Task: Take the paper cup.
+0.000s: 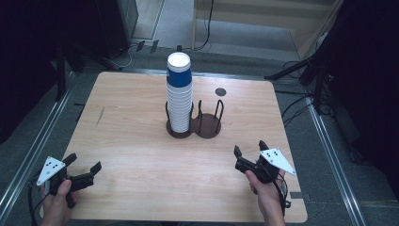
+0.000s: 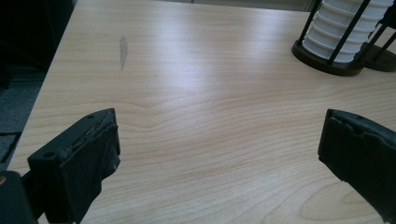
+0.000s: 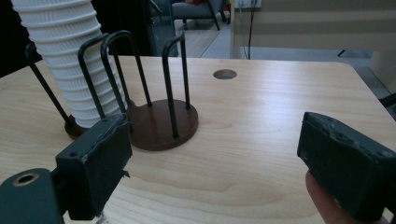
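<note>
L gripper [image 1: 83,165] & R gripper [image 1: 250,151] both agape, nothing gripped, above bare table [image 1: 141,141], well short of cup stack [image 1: 179,94].

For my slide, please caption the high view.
Open left tongs and right tongs flank a cup stack.

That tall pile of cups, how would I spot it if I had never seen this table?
Start at the wooden table and look to its middle, toward the far edge, where a dark two-ring wire holder stands. The stack of cups rises from its left ring: white ribbed cups, topped by a blue one, while the right ring stands empty.
</note>
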`<action>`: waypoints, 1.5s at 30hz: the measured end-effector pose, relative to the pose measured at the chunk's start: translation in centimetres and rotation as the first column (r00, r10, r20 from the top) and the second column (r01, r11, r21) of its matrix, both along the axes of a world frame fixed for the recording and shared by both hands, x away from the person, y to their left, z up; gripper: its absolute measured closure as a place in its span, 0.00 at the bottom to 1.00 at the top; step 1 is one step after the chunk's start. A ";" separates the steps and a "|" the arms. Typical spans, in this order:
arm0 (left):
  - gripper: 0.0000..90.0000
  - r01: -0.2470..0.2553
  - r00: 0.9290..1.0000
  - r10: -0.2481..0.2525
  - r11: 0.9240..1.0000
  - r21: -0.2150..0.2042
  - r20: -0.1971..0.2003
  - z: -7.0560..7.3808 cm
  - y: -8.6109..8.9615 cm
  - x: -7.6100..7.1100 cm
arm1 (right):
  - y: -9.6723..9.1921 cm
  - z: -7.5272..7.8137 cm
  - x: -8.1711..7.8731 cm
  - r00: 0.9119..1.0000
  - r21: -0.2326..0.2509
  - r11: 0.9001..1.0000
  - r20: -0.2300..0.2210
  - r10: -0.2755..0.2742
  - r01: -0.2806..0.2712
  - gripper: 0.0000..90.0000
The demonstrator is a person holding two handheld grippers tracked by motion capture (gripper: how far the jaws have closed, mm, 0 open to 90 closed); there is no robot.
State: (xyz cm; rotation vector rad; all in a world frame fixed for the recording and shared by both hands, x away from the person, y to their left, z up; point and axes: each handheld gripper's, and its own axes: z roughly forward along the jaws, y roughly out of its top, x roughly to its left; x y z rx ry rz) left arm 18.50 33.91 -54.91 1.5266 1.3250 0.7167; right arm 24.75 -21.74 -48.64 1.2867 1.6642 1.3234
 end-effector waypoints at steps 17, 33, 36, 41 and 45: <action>0.10 0.020 1.000 -0.020 0.999 0.033 0.016 0.0 -0.4 -0.2 | 3.5 2.9 1.8 0.998 -0.004 0.999 0.043 0.047 -0.047 0.12; 0.10 0.010 1.000 -0.010 1.000 0.023 0.001 -0.1 -0.3 0.1 | 7.0 4.1 2.9 0.995 -0.003 0.997 0.063 0.073 -0.073 0.11; 0.09 0.006 1.000 -0.006 1.000 0.027 0.001 -0.1 -0.3 0.0 | 7.6 4.2 3.1 0.994 0.004 0.997 0.073 0.079 -0.080 0.11; 0.05 0.007 1.000 -0.007 1.000 0.023 -0.001 -0.1 -0.4 0.1 | 8.7 4.7 3.5 0.991 0.013 0.996 0.094 0.091 -0.092 0.12; 0.05 0.004 1.000 -0.004 1.000 0.028 -0.002 -0.2 -0.4 0.1 | 9.7 5.4 3.7 0.989 0.011 0.994 0.107 0.105 -0.107 0.13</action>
